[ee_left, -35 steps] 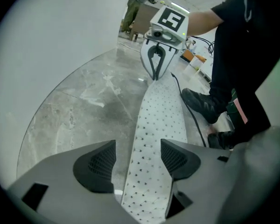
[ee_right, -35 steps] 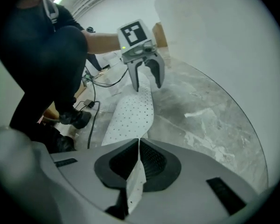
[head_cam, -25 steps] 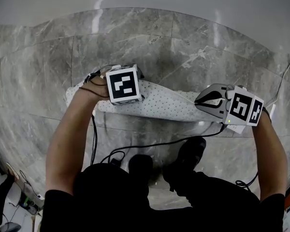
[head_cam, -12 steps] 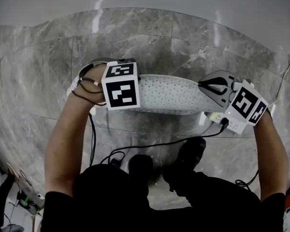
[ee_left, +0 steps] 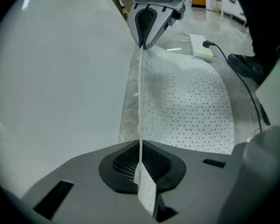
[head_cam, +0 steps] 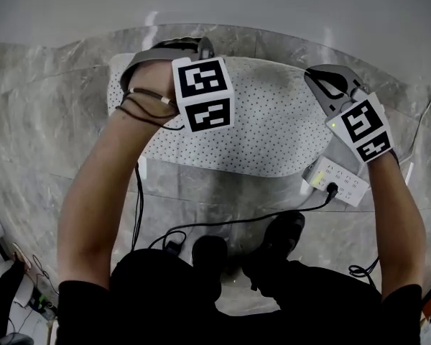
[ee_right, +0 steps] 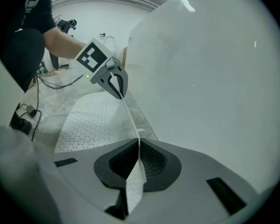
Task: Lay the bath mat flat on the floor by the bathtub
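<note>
Holding the white, dotted bath mat [head_cam: 273,121] by its far edge, close against the white wall of the bathtub [head_cam: 287,6]. Letting the rest of the mat drape back over the grey marble floor [head_cam: 43,142], mostly spread out. Clamping the far left corner in the left gripper [ee_left: 140,158], fingers just finishing closing, pads pressing on the thin edge standing between them. Clamping the far right corner in the right gripper [ee_right: 137,158], fingers squeezed together on the mat in the same way. Stretching the raised edge in a straight line between the two grippers, well apart from each other. Standing in black shoes [head_cam: 284,233] just behind the mat's near edge, beside a white power strip [head_cam: 335,181] at the mat's near right corner, and over its black cable [head_cam: 237,220] trailing across the floor.
</note>
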Demonstrator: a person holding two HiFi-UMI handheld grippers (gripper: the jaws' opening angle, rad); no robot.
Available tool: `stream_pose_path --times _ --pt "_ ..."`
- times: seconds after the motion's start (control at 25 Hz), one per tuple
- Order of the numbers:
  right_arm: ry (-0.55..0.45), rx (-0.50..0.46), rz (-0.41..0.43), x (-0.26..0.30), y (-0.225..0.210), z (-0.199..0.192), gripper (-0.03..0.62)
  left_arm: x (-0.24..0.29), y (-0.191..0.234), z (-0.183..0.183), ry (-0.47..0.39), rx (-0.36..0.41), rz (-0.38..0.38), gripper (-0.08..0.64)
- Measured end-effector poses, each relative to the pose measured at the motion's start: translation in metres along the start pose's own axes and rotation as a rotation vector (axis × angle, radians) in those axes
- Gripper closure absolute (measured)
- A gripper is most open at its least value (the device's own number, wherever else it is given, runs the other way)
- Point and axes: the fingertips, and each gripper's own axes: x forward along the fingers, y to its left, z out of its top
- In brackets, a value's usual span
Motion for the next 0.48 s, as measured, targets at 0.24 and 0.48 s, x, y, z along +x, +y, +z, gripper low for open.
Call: stream_pose_path --times 0.24,0.48 --pt "0.052 -0.015 -0.108 0.020 0.002 -0.015 0.520 0.044 0.002 -0.004 0.001 -0.089 0.041 0.540" --pt "0.157 0.088 -0.114 0.017 0.005 -0.075 0.453 0.069 0.014 -0.002 -0.015 -0.227 0.036 0.541"
